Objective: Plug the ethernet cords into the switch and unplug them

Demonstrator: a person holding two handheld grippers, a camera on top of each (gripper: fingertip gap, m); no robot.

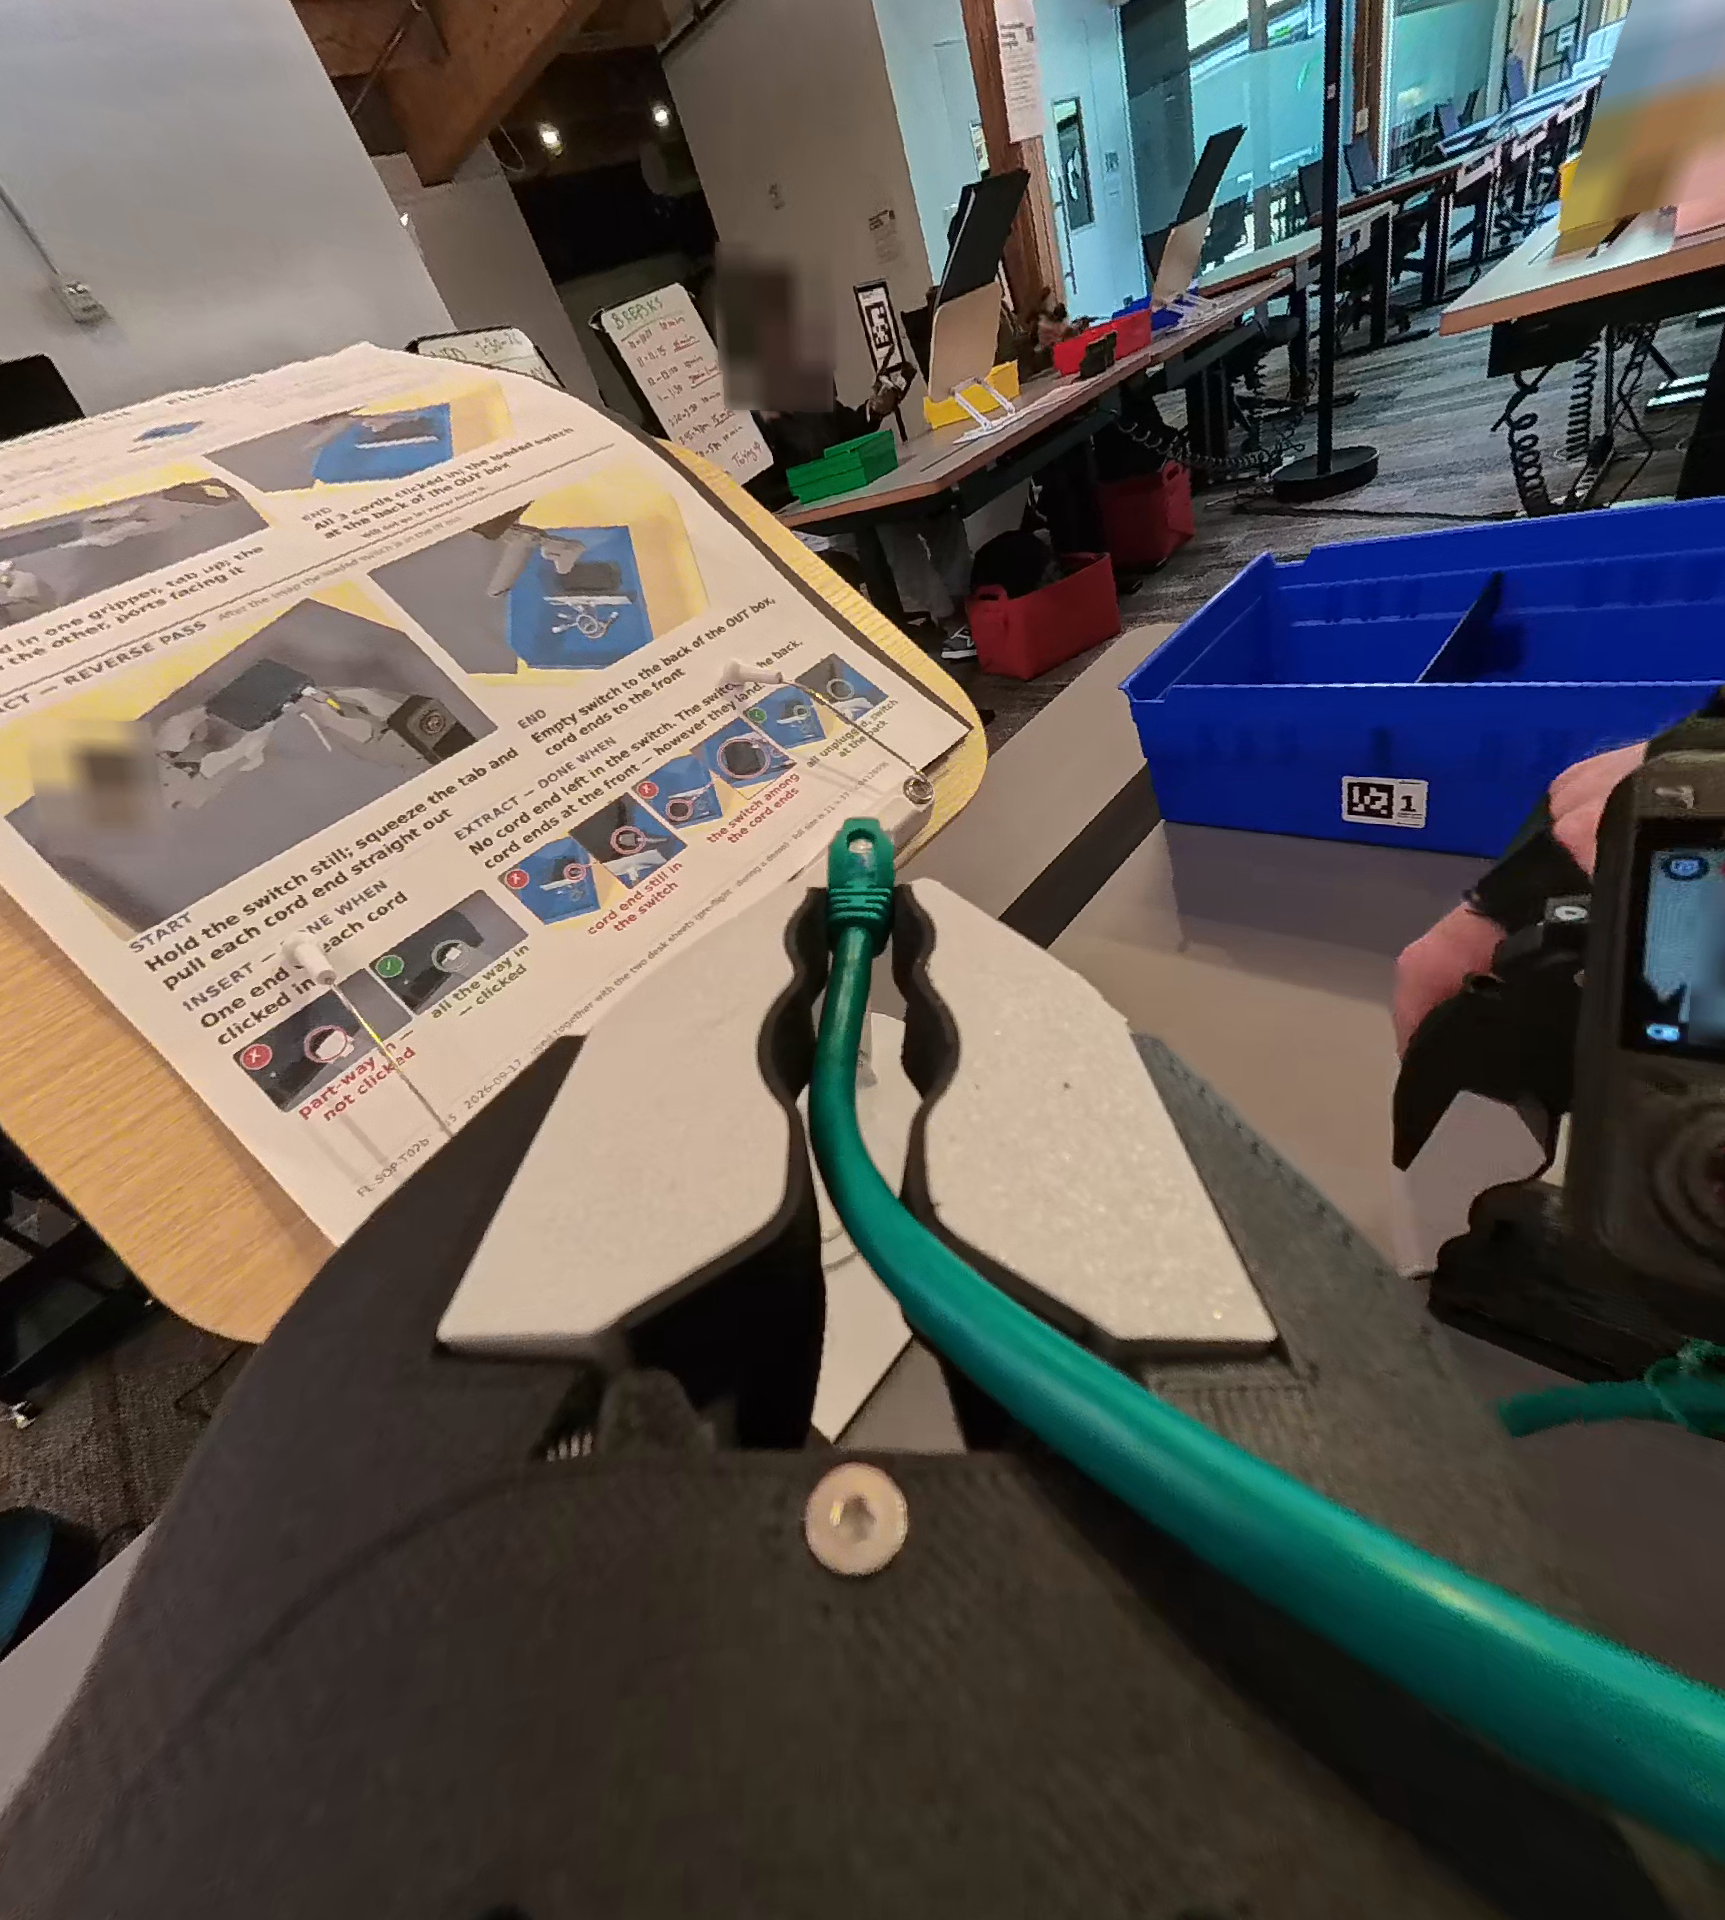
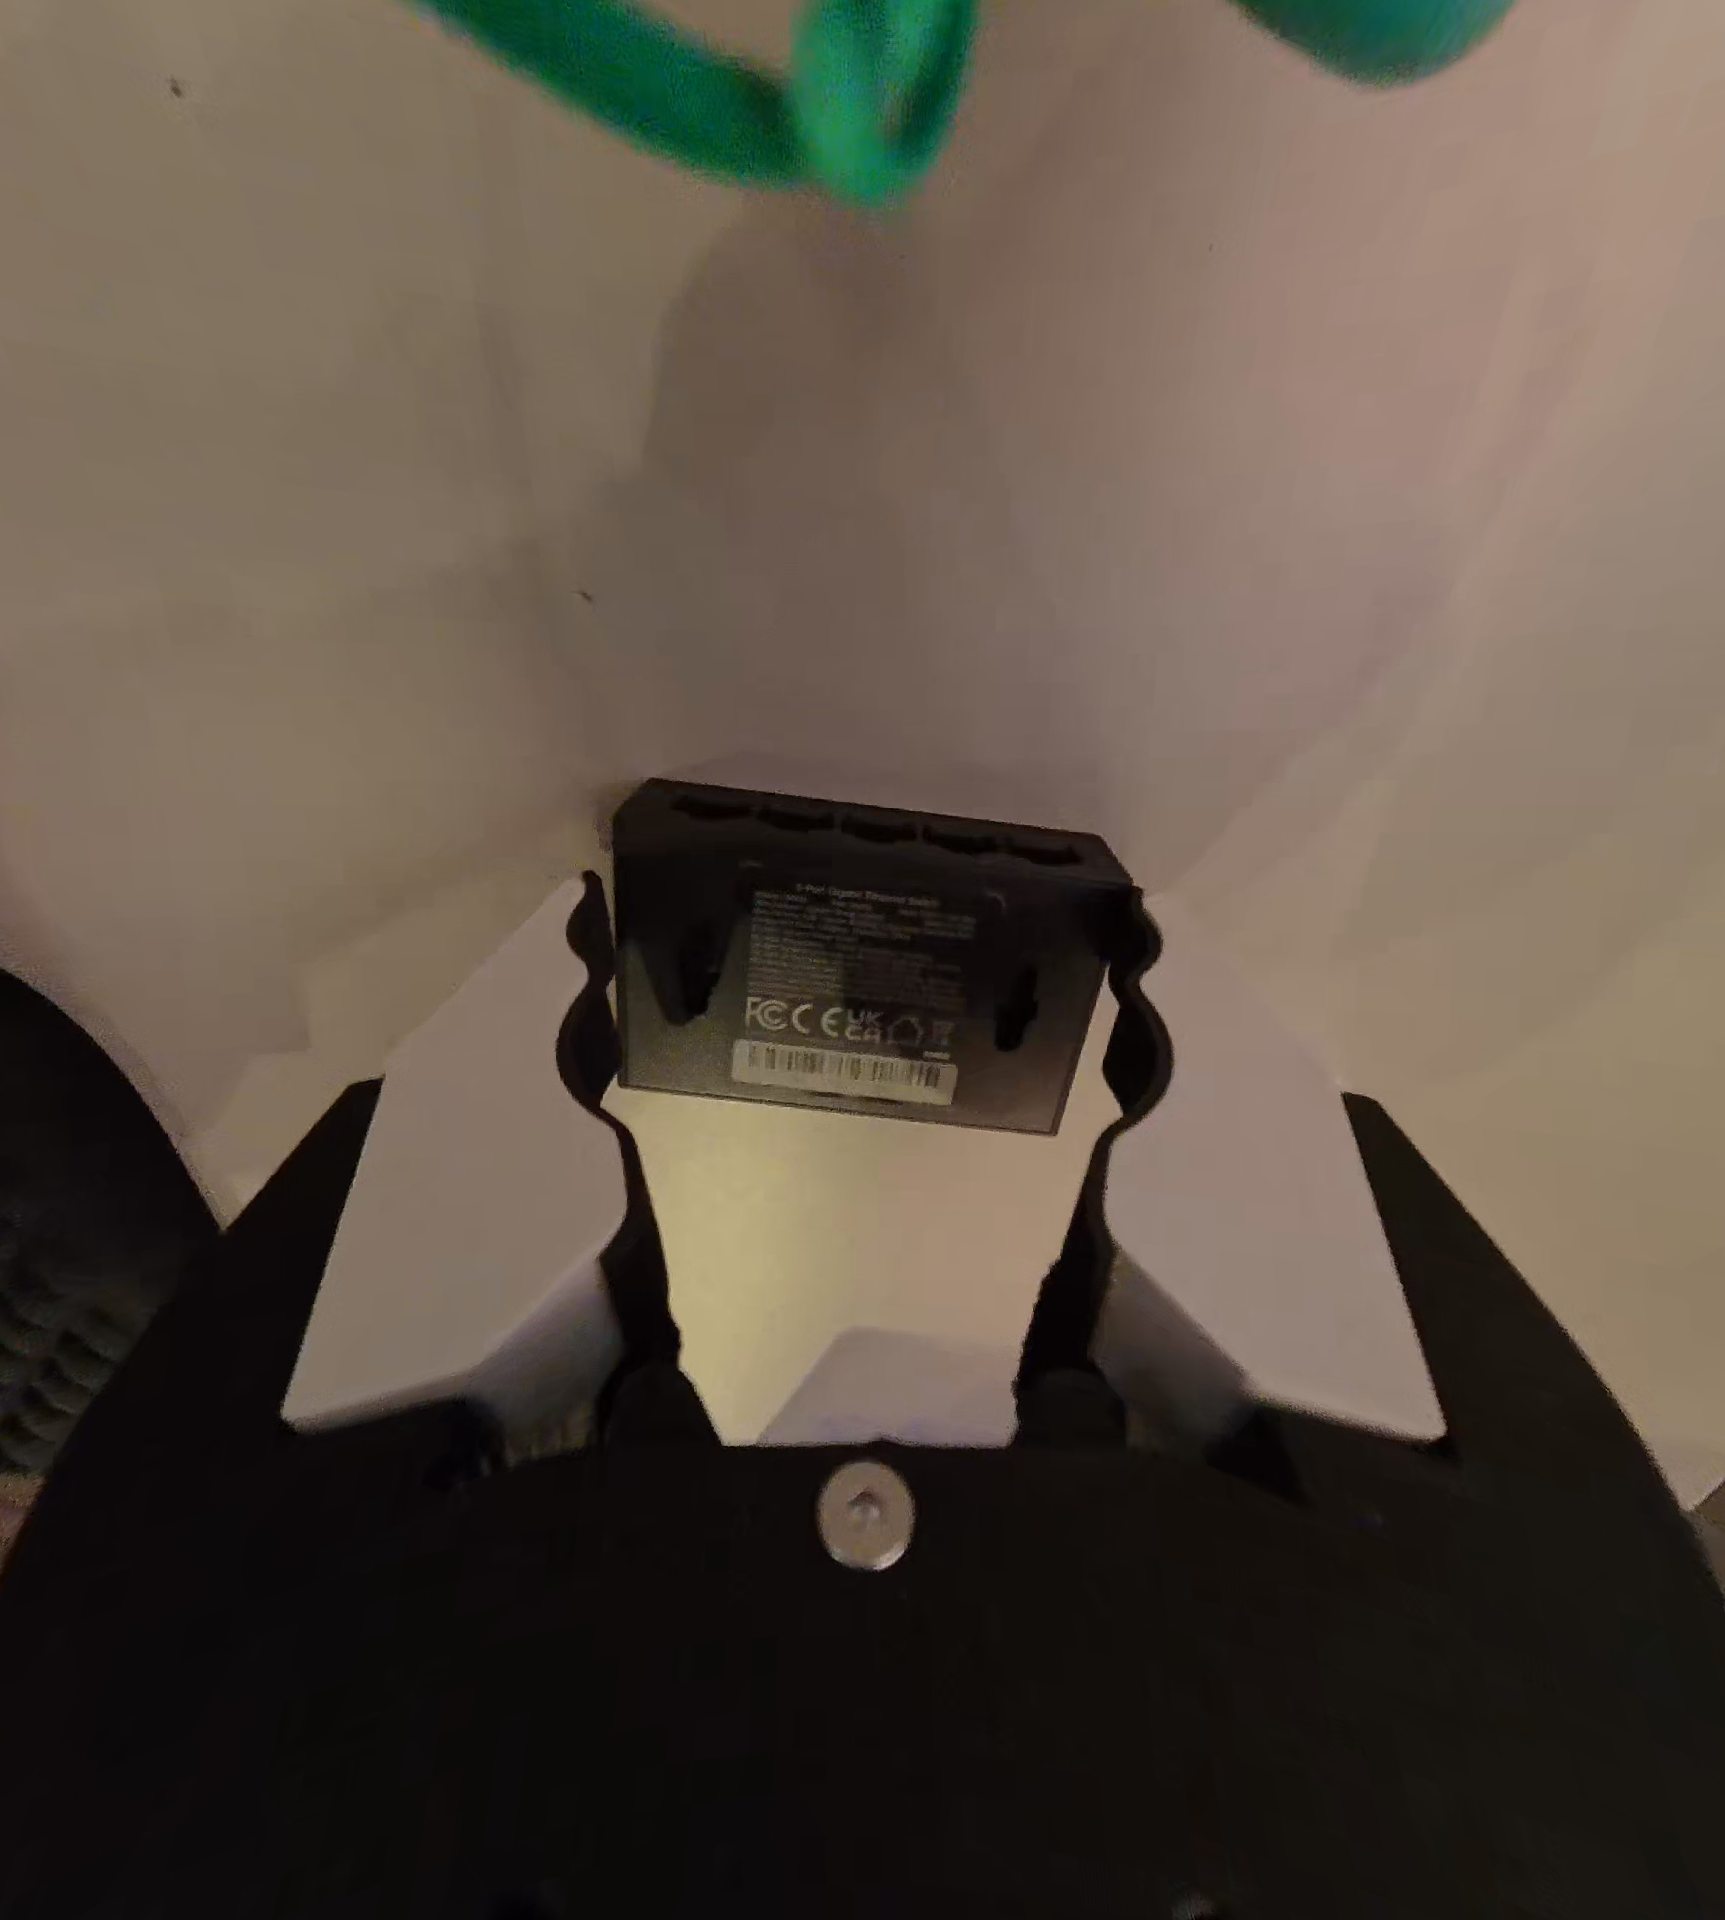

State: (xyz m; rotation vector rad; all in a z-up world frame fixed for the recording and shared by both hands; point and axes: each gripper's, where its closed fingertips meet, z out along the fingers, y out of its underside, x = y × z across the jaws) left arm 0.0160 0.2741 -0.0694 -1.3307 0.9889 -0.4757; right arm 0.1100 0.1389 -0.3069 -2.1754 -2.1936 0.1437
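Worktop (image 2: 214, 468): pale, bare under the switch.
Left gripper (image 1: 860, 914): I clamp the green cord (image 1: 1045, 1278).
Right gripper (image 2: 863, 966): clamped on the switch (image 2: 863, 977).
Advice: I'd square plug to port, then push straight.

Printed instruction sheet (image 1: 338, 727) on a wooden board (image 1: 58, 1091) carries photo panels with black, red and green captions; a handwritten paper chart (image 1: 681, 384) stands far behind. White tag (image 1: 1385, 801) with a square code marker and a digit sits on the blue bin (image 1: 1409, 748) front wall. Black switch (image 2: 863, 977) underside has small white print, certification marks and a white barcode sticker (image 2: 858, 1070).

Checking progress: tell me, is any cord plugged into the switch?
No: the switch, held in the right claw, shows only empty ports.
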